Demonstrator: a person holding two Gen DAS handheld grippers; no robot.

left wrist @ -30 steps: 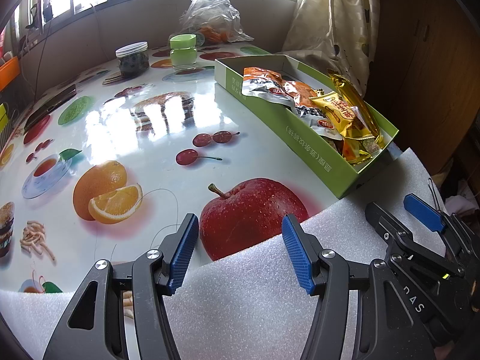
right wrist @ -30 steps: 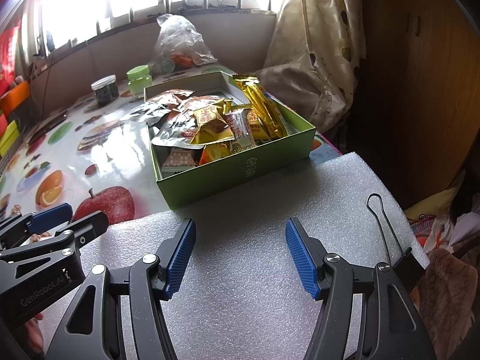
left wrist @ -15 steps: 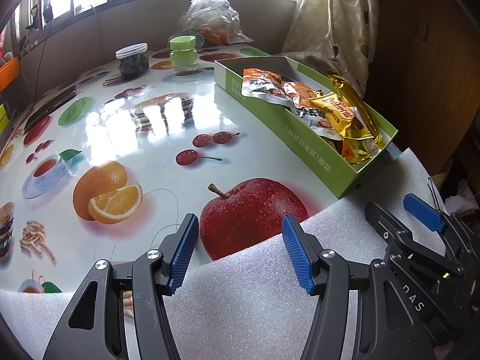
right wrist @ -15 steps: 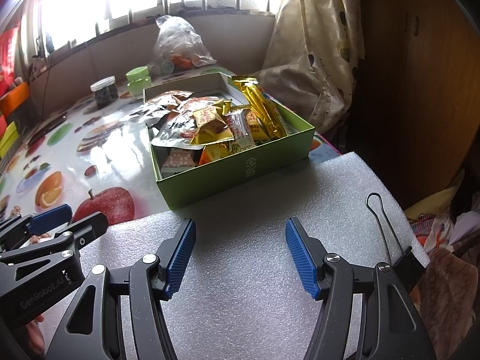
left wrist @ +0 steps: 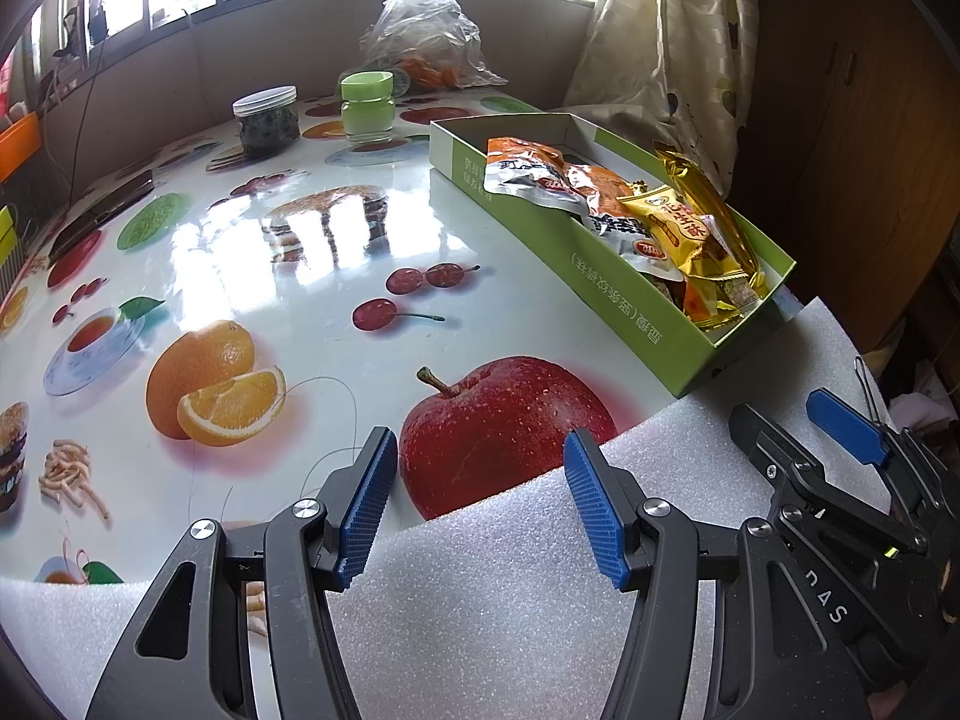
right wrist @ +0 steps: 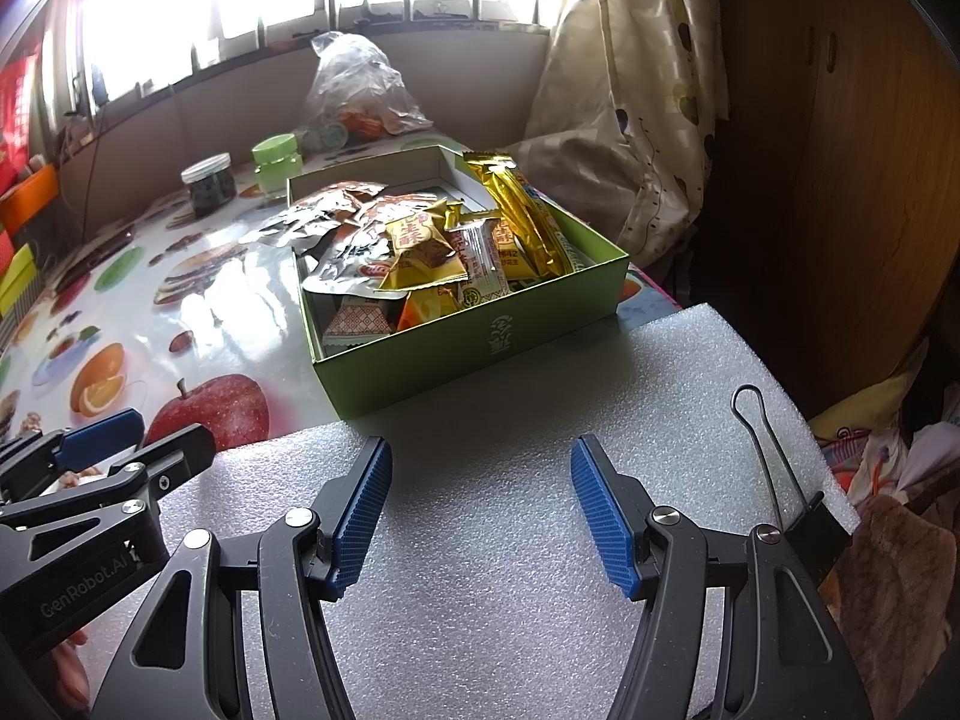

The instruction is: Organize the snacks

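Green cardboard box (right wrist: 480, 354) sat at the foam sheet's (right wrist: 498, 540) far edge, snack packets (right wrist: 420, 252) all heaped inside, none loose outside it; left gripper (left wrist: 480, 510) and right gripper (right wrist: 480, 510) hovered empty, jaws apart, so task judged nearly complete.

green box (right wrist: 474, 354): open-topped, flat on counter (right wrist: 198, 300), near edge touching white foam sheet (right wrist: 480, 540) | snack packets (right wrist: 420, 252): silver, orange, gold wrappers, heaped inside, some overhanging left wall
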